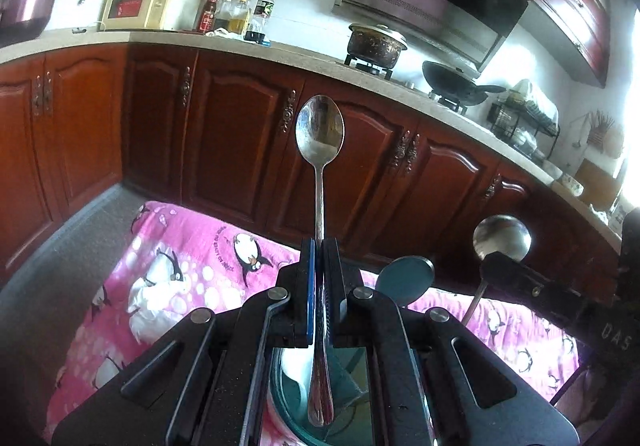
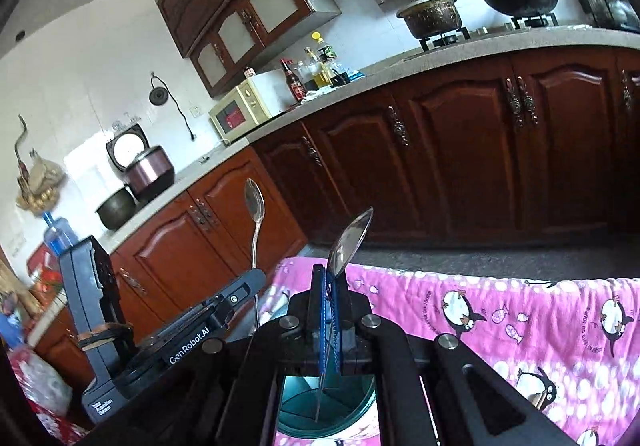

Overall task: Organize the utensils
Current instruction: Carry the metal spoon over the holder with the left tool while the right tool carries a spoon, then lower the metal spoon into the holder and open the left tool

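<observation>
In the left wrist view my left gripper (image 1: 319, 246) is shut on the handle of a steel spoon (image 1: 319, 130), whose bowl stands upright above the fingers. The handle's end hangs over a teal round utensil holder (image 1: 352, 378) with dividers, directly below. To the right, my right gripper (image 1: 494, 262) grips a second spoon (image 1: 502, 242). In the right wrist view my right gripper (image 2: 329, 274) is shut on that second spoon (image 2: 352, 242), which tilts right, with its handle tip above the holder (image 2: 304, 410). My left gripper (image 2: 256, 280) and its spoon (image 2: 254, 202) are at the left.
The holder stands on a table under a pink penguin cloth (image 1: 180, 270). A teal round disc (image 1: 406, 278) shows just beyond my left gripper. Dark wooden cabinets (image 1: 240, 134) and a countertop with a microwave (image 1: 148, 4), bottles and pots lie beyond the grey floor.
</observation>
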{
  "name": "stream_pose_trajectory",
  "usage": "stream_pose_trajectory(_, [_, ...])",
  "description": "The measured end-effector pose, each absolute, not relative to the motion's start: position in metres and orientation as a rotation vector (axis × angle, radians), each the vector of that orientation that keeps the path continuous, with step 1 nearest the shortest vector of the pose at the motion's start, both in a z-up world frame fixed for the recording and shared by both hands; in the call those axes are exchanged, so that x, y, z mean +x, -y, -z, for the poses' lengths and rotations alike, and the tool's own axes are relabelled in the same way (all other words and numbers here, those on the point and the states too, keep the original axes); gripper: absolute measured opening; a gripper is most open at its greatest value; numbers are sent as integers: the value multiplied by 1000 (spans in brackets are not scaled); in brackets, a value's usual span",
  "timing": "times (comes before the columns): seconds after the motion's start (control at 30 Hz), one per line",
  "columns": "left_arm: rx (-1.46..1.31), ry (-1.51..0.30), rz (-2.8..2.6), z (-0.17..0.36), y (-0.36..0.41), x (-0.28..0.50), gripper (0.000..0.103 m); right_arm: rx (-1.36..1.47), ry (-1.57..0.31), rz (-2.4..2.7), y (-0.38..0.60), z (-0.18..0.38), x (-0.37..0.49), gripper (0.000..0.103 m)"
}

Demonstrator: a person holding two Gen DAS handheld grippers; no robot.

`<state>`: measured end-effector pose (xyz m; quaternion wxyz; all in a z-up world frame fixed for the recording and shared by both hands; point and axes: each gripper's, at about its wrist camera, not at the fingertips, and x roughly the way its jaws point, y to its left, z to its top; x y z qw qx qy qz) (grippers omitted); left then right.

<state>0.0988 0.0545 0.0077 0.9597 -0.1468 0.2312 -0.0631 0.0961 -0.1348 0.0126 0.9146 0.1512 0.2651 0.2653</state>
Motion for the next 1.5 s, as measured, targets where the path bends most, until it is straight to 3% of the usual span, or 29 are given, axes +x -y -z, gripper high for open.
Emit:
stream_pose_trajectory(0.67, [-263, -469, 180, -8, -48, 67, 3, 249, -718, -595, 128, 18, 98, 2])
stream_pose_trajectory(1.5, [-263, -503, 218, 7, -43, 51, 3, 234, -765, -599, 131, 22, 106, 3])
